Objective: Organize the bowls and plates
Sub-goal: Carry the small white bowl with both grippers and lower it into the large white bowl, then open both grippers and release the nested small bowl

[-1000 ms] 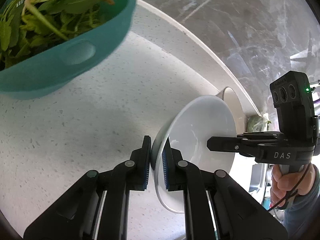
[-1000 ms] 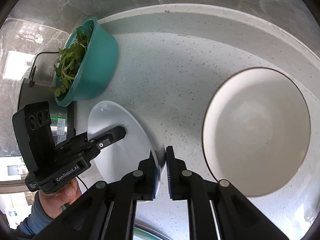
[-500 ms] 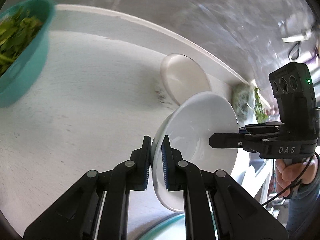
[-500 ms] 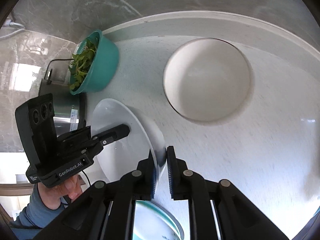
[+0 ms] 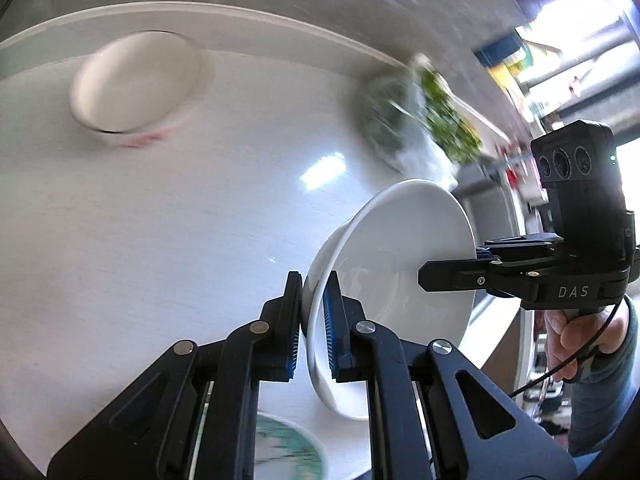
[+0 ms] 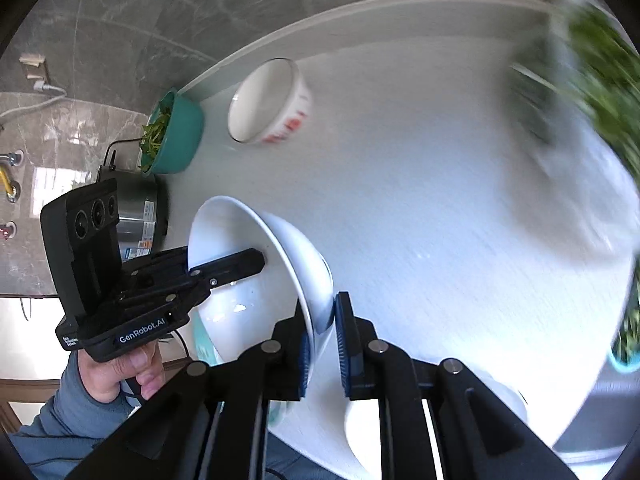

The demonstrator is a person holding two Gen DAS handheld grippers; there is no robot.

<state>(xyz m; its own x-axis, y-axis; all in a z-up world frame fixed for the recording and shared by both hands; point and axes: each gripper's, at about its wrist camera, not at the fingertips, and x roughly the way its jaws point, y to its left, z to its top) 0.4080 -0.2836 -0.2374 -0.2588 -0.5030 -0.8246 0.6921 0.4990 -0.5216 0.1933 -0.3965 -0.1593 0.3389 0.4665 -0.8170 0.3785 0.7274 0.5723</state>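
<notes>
Between both grippers, a white bowl (image 5: 384, 280) is hanging tilted above the counter (image 5: 160, 220): left gripper (image 5: 312, 316) and right gripper (image 6: 322, 332) are each pinching opposite rims. Glazed ceramic is probably slippery and fragile, so rim grips are suiting it best.

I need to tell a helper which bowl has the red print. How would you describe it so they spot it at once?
Start at the white countertop and follow its raised back edge along the grey marble wall. Just right of the teal bowl of greens stands a white bowl with red markings. The white bowl held between both grippers is plain.
</notes>
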